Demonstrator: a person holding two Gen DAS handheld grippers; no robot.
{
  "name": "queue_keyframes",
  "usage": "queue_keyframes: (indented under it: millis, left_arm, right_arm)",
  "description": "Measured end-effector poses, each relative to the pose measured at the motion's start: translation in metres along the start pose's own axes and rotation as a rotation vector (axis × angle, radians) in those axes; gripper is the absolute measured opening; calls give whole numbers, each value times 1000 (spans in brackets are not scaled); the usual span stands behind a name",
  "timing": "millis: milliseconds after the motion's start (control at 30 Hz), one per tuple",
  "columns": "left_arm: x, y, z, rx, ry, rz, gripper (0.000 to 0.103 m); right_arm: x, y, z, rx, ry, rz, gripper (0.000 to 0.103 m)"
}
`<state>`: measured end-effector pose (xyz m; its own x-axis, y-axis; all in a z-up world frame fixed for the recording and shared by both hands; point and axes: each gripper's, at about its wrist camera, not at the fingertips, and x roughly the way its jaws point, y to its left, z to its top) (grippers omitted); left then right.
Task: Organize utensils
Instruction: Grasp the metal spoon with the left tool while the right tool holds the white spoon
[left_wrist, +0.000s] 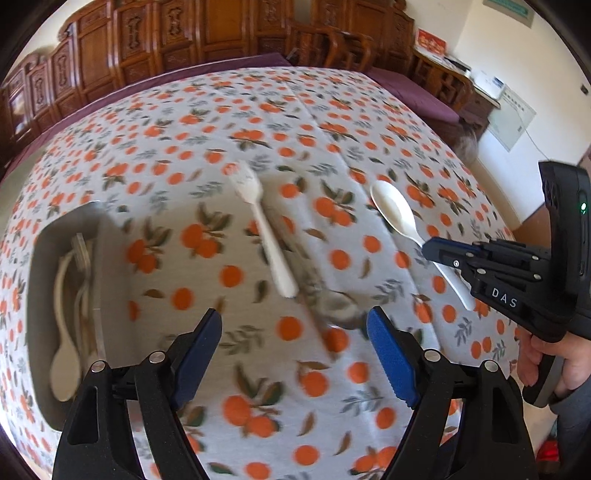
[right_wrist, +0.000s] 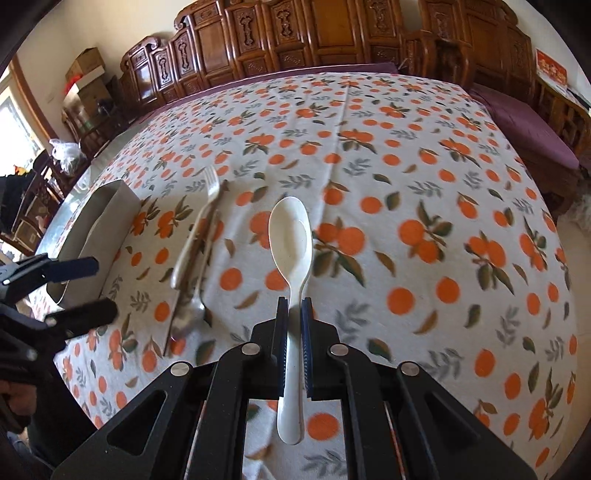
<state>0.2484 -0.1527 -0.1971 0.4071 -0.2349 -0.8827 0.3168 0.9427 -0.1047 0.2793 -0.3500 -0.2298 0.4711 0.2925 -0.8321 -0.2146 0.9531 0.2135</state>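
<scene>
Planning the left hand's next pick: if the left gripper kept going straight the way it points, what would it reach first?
Probably the metal spoon lying on the tablecloth, beside the white fork; the open left gripper frames it, though blur leaves depth uncertain.

The white plastic spoon's (left_wrist: 393, 212) handle end is hidden behind the black right gripper (left_wrist: 430, 251) in the left wrist view. Motion blur smears the grey rectangular utensil tray (left_wrist: 44, 332), so its pale contents cannot be counted. A metal utensil (left_wrist: 314, 299) beside the white plastic fork (left_wrist: 264, 229) is too blurred to identify. The person's hand (left_wrist: 554, 365) is cut off by the frame's right edge.
</scene>
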Motion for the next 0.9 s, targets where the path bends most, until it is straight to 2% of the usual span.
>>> queue_keyframes:
  millis: [200, 333, 533, 567, 600, 667, 733, 900]
  left_arm:
    - [25, -34, -2, 66, 34, 10, 59]
    - [42, -46, -4, 111, 60, 49, 51]
    - [57, -49, -5, 153, 78, 123, 28]
    - [57, -47, -5, 151, 78, 121, 24]
    - [56, -45, -4, 146, 73, 114, 13]
    - [49, -39, -3, 132, 58, 90, 4]
    - [45, -36, -1, 121, 47, 74, 0]
    - [27, -25, -1, 99, 16, 40, 0]
  right_arm:
    - [-8, -16, -11, 32, -8, 5, 8]
    - [-11, -22, -16, 43, -10, 7, 8]
    - [-15, -23, -19, 46, -15, 14, 8]
    - [-15, -23, -19, 44, -15, 14, 8]
    - [-15, -22, -19, 43, -15, 14, 8]
    - [-15, -20, -19, 40, -14, 13, 8]
    - [-15, -18, -20, 38, -13, 13, 8]
    - [-15, -7, -18, 27, -16, 21, 8]
